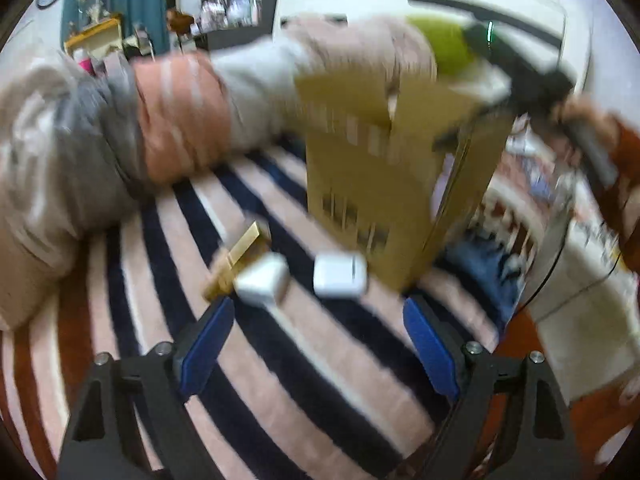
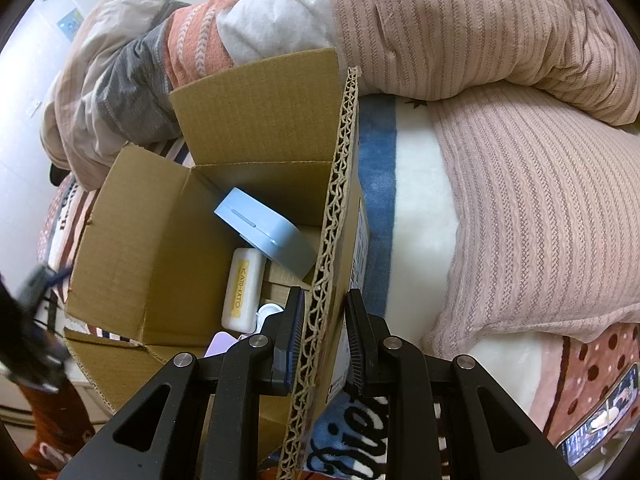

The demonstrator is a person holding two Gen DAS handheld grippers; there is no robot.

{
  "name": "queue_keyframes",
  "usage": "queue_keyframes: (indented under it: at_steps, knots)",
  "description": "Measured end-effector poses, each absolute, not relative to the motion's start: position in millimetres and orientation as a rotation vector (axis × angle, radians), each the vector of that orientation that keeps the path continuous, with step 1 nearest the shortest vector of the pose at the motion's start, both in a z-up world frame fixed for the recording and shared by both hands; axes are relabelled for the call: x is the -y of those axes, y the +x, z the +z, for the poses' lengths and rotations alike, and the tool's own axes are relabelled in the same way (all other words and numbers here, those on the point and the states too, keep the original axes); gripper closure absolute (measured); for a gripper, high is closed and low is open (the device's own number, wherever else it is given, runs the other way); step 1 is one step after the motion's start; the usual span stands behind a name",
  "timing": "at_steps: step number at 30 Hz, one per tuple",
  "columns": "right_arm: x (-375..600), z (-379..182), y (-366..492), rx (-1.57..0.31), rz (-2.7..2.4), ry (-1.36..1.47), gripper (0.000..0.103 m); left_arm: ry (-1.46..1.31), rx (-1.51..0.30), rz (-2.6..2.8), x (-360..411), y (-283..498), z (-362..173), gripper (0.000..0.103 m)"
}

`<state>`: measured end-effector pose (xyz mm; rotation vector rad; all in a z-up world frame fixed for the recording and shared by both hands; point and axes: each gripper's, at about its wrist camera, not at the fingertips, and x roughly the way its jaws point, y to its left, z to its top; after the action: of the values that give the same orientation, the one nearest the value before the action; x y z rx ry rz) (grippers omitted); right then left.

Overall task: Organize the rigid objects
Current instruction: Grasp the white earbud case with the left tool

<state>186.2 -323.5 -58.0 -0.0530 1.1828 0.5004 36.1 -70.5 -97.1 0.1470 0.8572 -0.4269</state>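
An open cardboard box (image 2: 160, 248) stands on the bed; it also shows in the left wrist view (image 1: 384, 176). My right gripper (image 2: 323, 316) is shut on the box's right flap (image 2: 336, 208). Inside lie a blue-grey case (image 2: 272, 232) and a cream block (image 2: 244, 288). In the blurred left wrist view, my left gripper (image 1: 316, 328) is open and empty above the striped blanket (image 1: 280, 380). Just ahead of it lie two white cases (image 1: 264, 280) (image 1: 340, 276) and a gold bar-shaped object (image 1: 236, 260). My right gripper's body shows above the box (image 1: 520, 60).
A heap of pink, grey and orange bedding (image 2: 440, 32) lies behind the box, also in the left wrist view (image 1: 120, 120). A pink ribbed pillow (image 2: 540, 208) lies to the right. A phone (image 2: 600, 420) lies at the lower right edge.
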Motion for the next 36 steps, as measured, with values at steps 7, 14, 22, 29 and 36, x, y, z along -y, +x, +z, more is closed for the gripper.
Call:
queue_keyframes:
  at_steps: [7, 14, 22, 29, 36]
  knots:
    - [324.3, -58.3, 186.5, -1.182, 0.501, -0.049, 0.085, 0.115, -0.886, -0.501, 103.4, 63.3, -144.1, 0.019]
    - [325.2, -59.2, 186.6, -1.184, 0.497, -0.048, 0.085, 0.238, -0.909, -0.463, 133.3, 94.0, -166.0, 0.024]
    - [326.6, -59.7, 185.0, -1.185, 0.498, -0.042, 0.085, 0.165, -0.937, -0.476, 125.4, 106.7, -179.7, 0.052]
    - [326.2, -59.4, 184.9, -1.187, 0.498, -0.042, 0.085, 0.14, -0.927, -0.449, 112.9, 89.1, -173.5, 0.052]
    - [326.2, -59.4, 185.0, -1.187, 0.499, -0.042, 0.085, 0.158, -0.931, -0.4, 83.2, 46.4, -172.1, 0.052]
